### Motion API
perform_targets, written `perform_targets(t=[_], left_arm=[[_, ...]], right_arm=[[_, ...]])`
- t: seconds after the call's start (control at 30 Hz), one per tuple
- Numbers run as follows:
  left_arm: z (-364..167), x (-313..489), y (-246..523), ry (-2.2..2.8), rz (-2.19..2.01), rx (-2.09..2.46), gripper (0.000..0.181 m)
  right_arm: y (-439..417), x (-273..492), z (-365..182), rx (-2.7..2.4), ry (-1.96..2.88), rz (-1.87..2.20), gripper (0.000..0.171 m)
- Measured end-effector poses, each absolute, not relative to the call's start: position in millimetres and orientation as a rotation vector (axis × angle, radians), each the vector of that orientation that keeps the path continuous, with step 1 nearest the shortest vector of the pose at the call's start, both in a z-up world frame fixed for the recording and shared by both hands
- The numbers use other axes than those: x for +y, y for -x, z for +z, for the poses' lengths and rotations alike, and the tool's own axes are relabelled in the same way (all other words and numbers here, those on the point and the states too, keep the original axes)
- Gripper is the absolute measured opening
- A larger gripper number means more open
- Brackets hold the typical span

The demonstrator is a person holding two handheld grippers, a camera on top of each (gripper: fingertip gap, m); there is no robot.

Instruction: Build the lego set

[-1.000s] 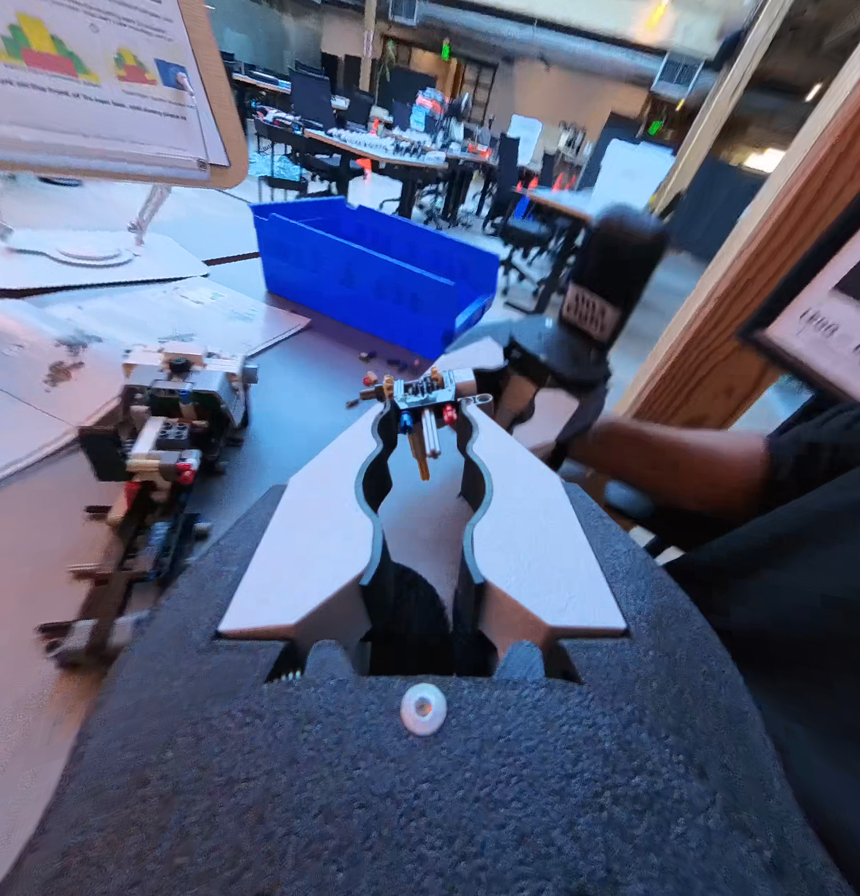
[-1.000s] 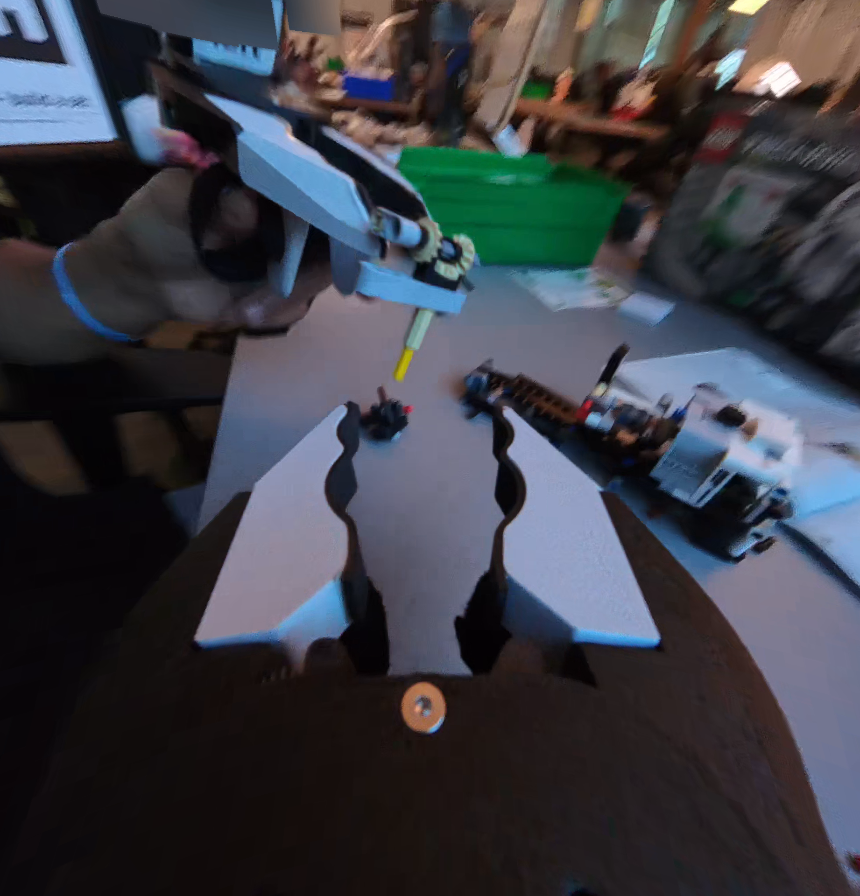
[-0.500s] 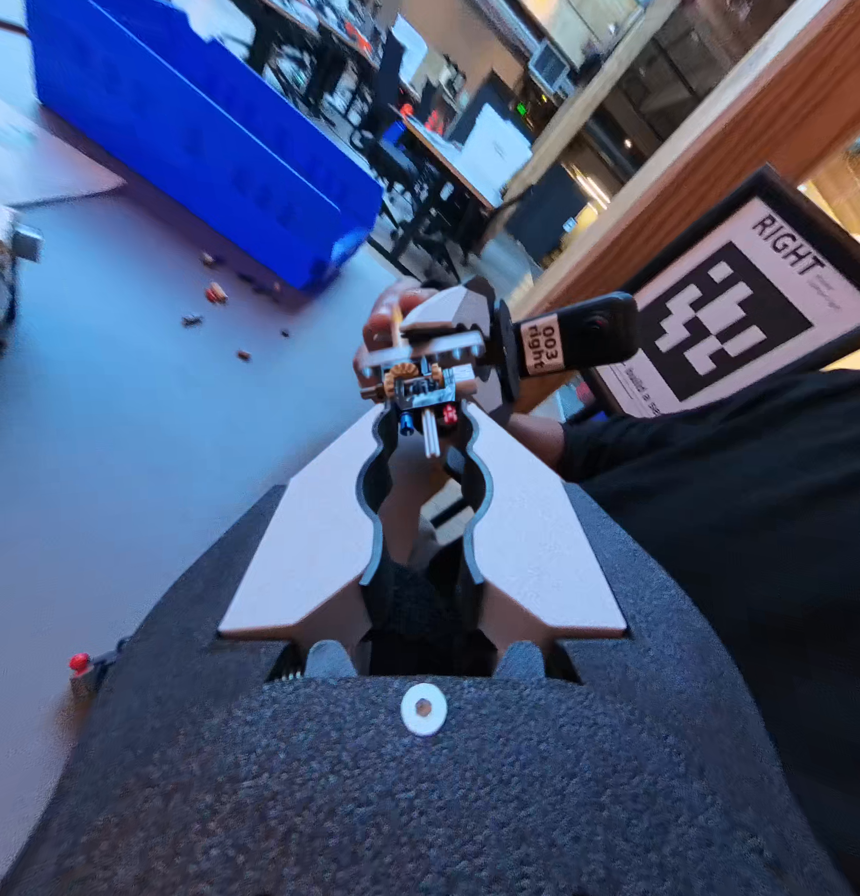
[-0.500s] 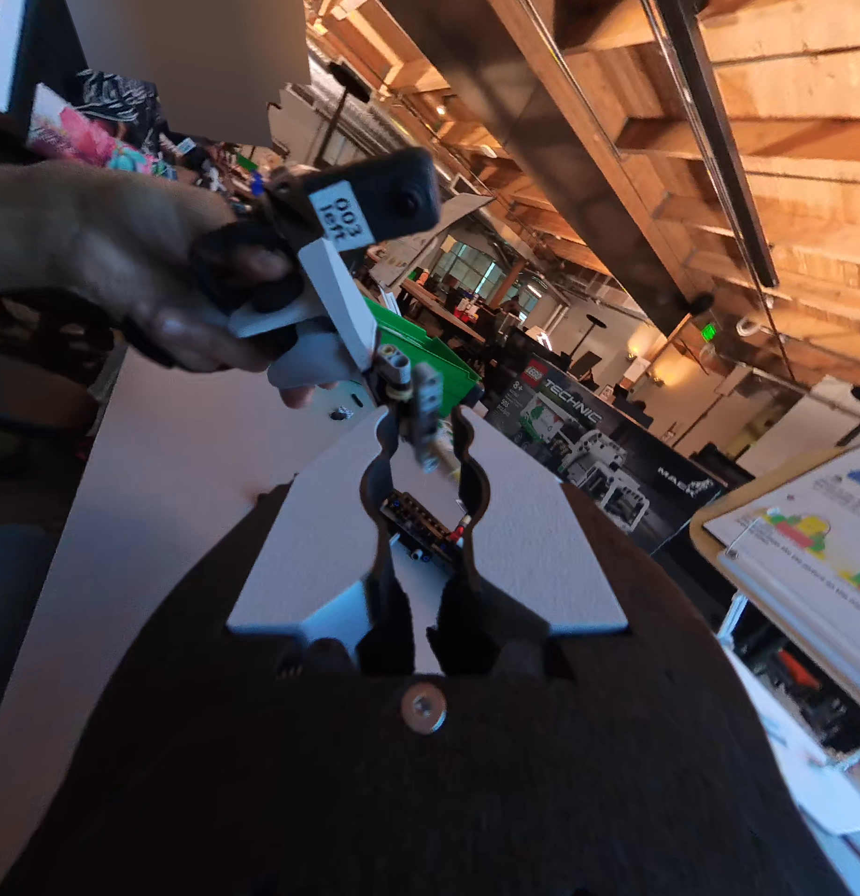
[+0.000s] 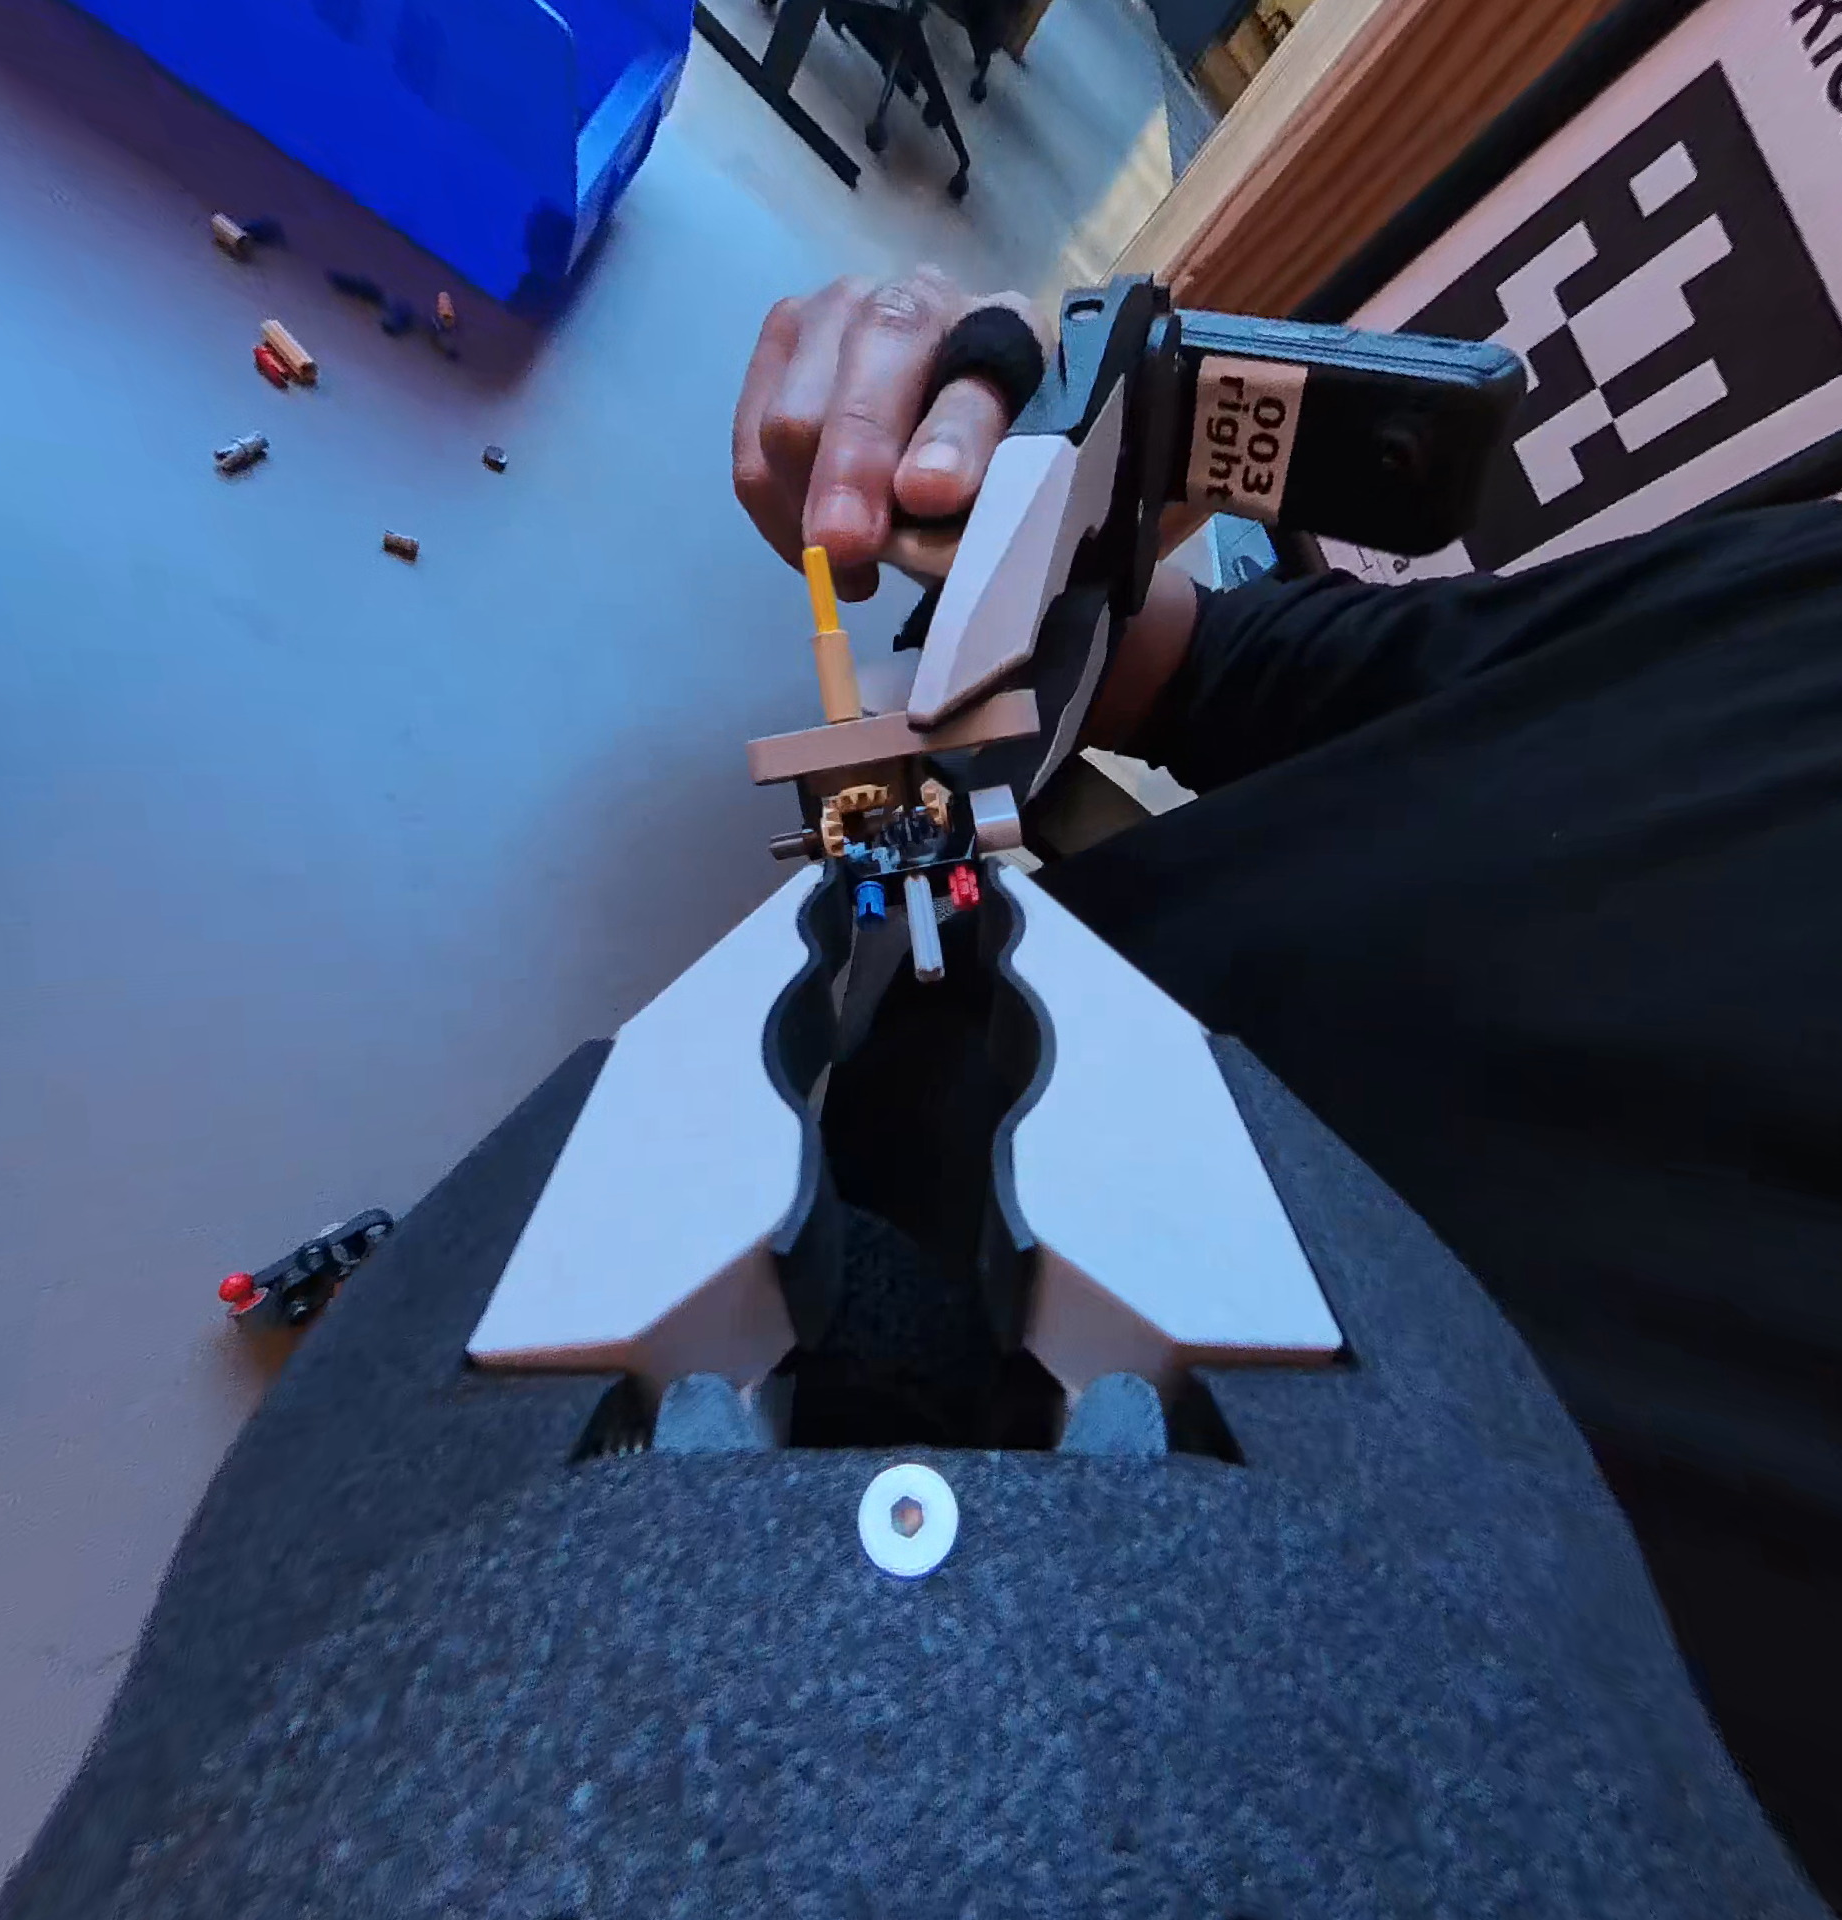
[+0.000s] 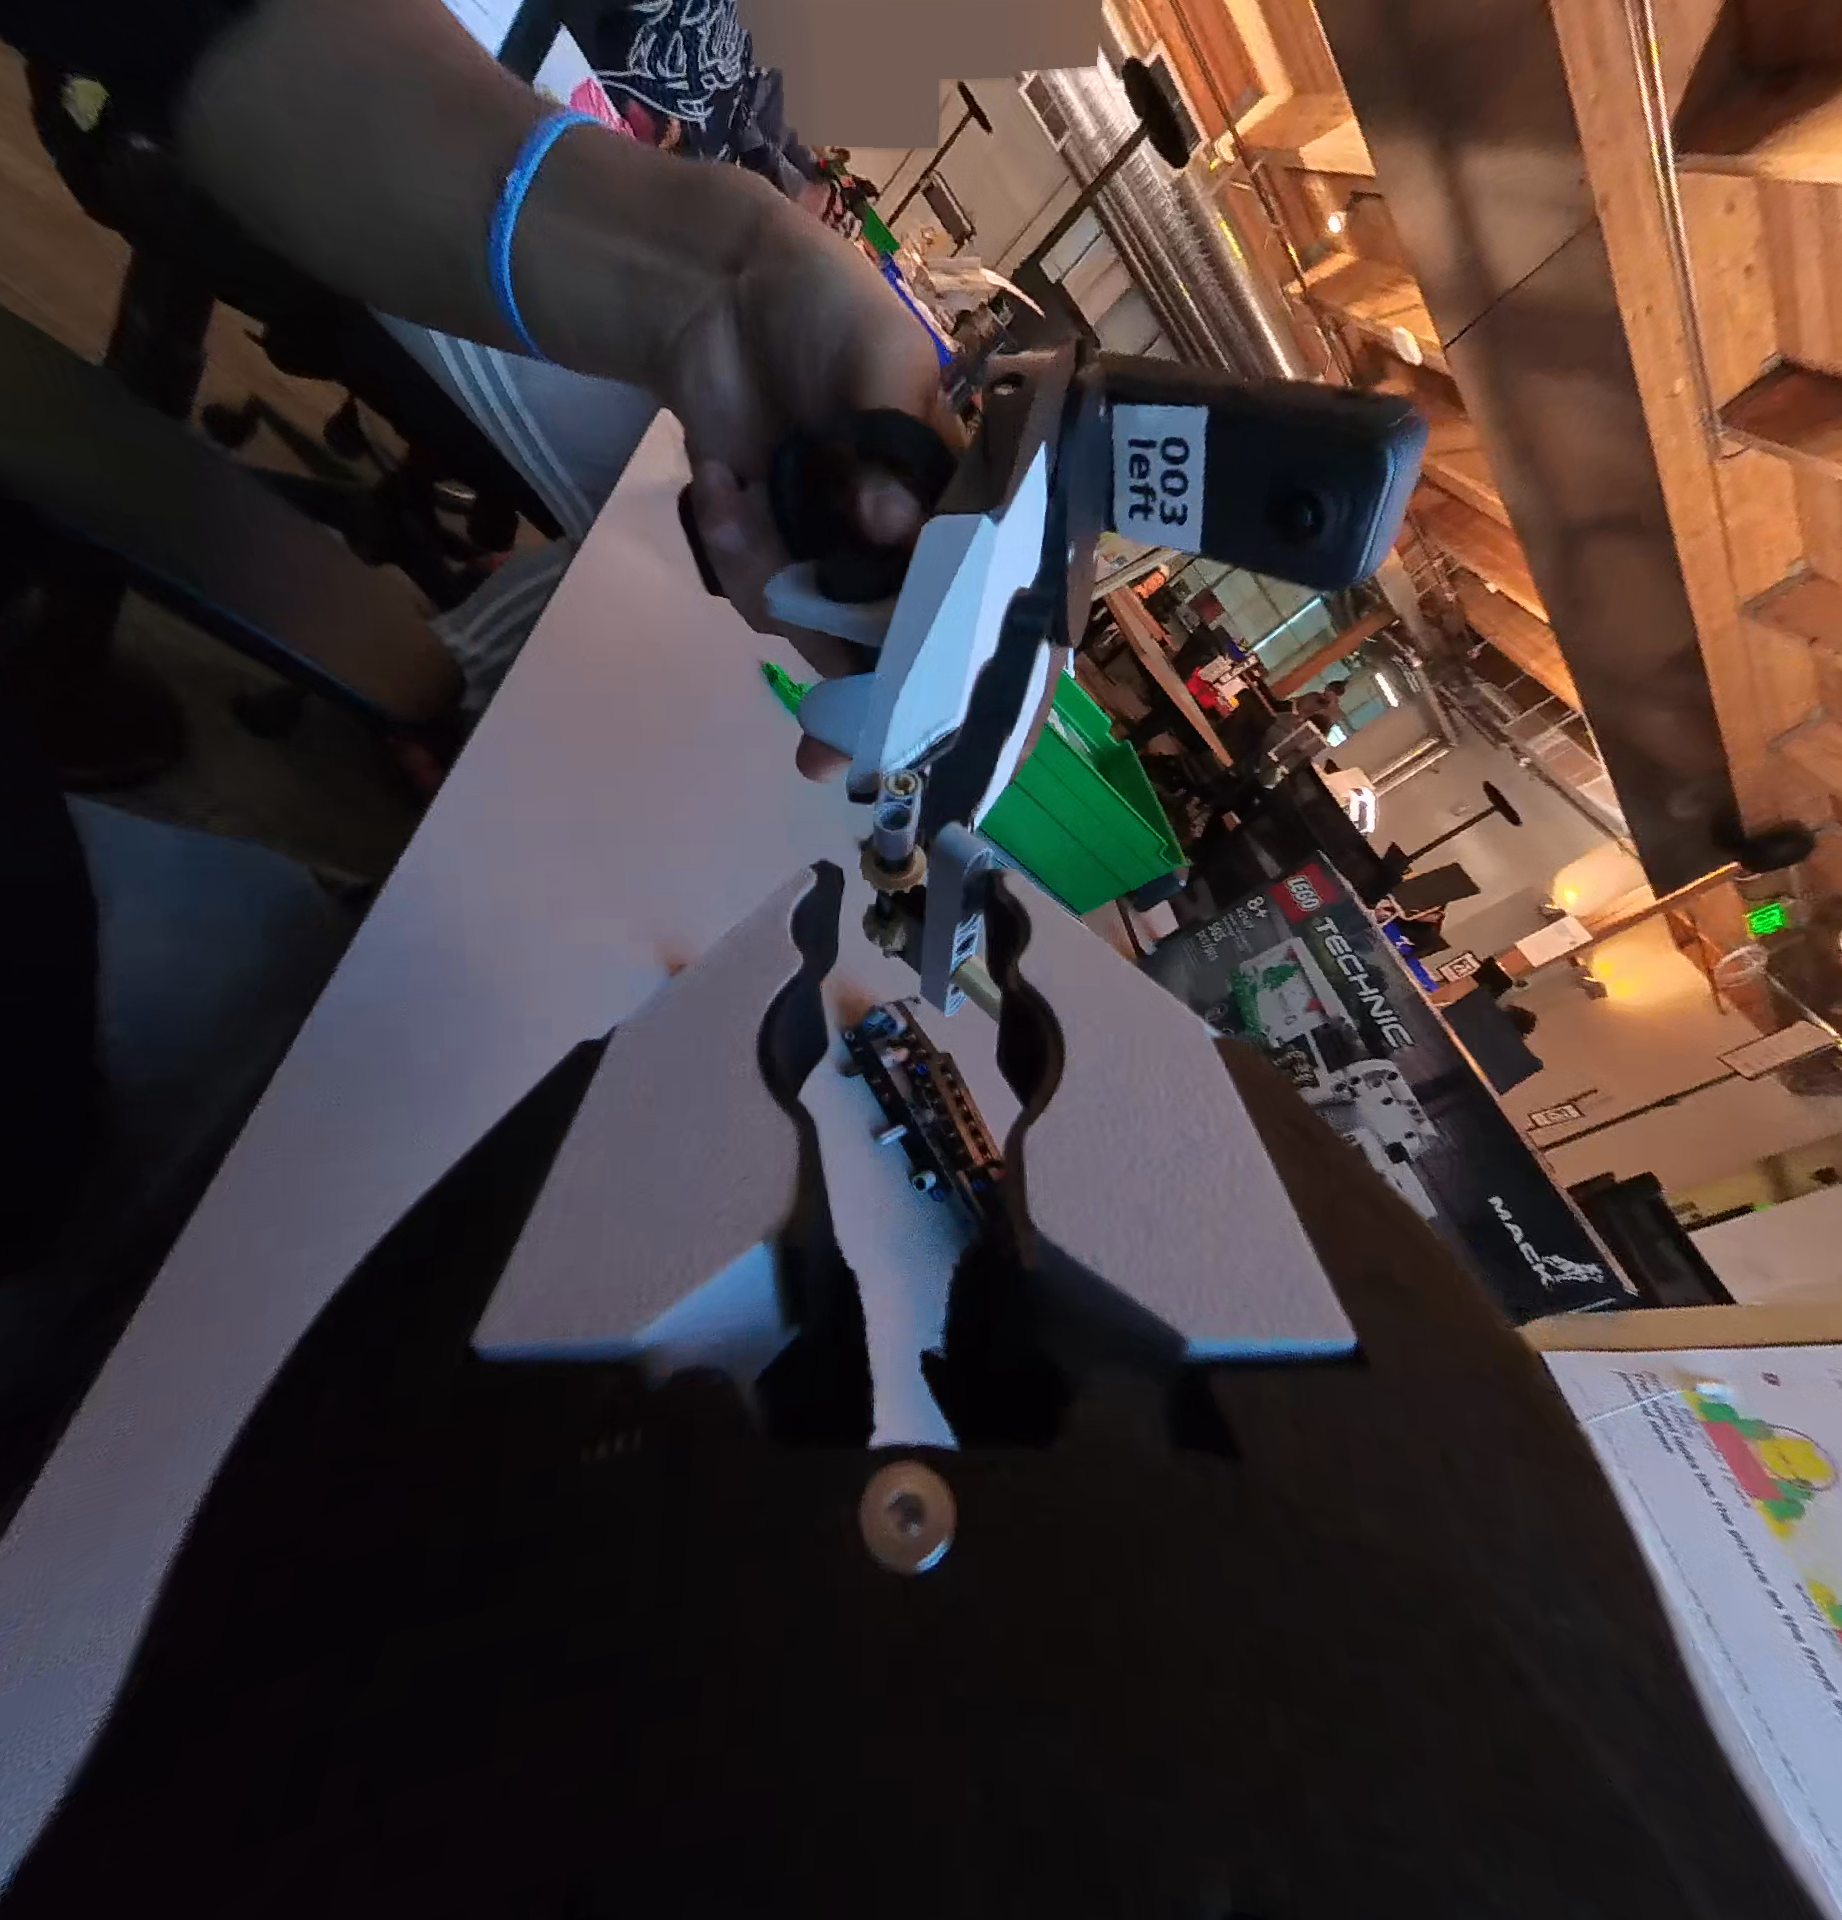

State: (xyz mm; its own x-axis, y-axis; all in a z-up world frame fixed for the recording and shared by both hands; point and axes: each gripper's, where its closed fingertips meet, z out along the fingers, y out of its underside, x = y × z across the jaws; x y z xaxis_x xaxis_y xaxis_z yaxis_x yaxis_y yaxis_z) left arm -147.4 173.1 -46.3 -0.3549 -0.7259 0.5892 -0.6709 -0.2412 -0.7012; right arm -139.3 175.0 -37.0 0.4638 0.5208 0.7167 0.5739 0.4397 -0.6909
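My left gripper (image 5: 912, 883) is shut on a small lego subassembly (image 5: 901, 831) of tan gears, a black block, blue and red pins and a white axle. It holds it in the air above the table (image 5: 273, 831). A yellow axle (image 5: 823, 603) sticks out of its far side. My right gripper (image 6: 906, 883) has narrowed jaws around the subassembly's grey beam (image 6: 948, 925) and gears. In the left wrist view the right gripper (image 5: 974, 743) comes in from the upper right. In the right wrist view the left gripper (image 6: 896, 779) comes in from above.
A blue bin (image 5: 377, 83) stands at the far edge with loose small pieces (image 5: 283, 364) beside it. A small black part with a red tip (image 5: 304, 1262) lies near me. A long black chassis piece (image 6: 927, 1112), a green bin (image 6: 1083, 810), the set's box (image 6: 1343, 1029) and an instruction sheet (image 6: 1748, 1507) also show. Both grippers' tips are close together, under 4 cm apart.
My right gripper has risen from over the table to the subassembly and narrowed its jaws around it. My left gripper has turned the subassembly, so the yellow axle now points away from its camera.
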Motion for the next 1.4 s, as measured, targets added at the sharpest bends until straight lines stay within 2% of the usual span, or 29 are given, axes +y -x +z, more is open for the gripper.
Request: perform_targets(t=[0.5,0.57,0.63,0.8,1.03,1.17,1.4], left_arm=[[-37.1,177.2,149.0,1.744,-1.762,1.909,0.021],[-36.2,181.3,151.2,1.750,-1.751,1.903,0.021],[-35.0,186.0,154.2,1.753,-1.738,1.893,0.022],[-40.1,178.9,154.9,1.765,-1.783,1.901,0.021],[-47.4,173.0,151.2,1.771,-1.745,1.934,0.021],[-46.5,169.1,151.8,1.779,-1.753,1.983,0.022],[-41.2,165.6,151.7,1.785,-1.835,1.991,0.022]], right_arm=[[145.4,180.1,-35.2,-1.119,1.166,-0.050,0.025],[141.4,182.0,-34.4,-1.084,1.179,-0.031,0.021],[132.1,184.8,-30.1,-1.018,1.180,-0.030,0.009],[137.8,183.8,-31.4,-1.016,1.202,0.038,0.020],[147.9,179.5,-28.4,-1.053,1.187,0.078,0.018],[152.8,177.5,-32.1,-1.101,1.182,0.081,0.009],[154.2,173.7,-27.9,-1.122,1.153,0.101,0.006]])
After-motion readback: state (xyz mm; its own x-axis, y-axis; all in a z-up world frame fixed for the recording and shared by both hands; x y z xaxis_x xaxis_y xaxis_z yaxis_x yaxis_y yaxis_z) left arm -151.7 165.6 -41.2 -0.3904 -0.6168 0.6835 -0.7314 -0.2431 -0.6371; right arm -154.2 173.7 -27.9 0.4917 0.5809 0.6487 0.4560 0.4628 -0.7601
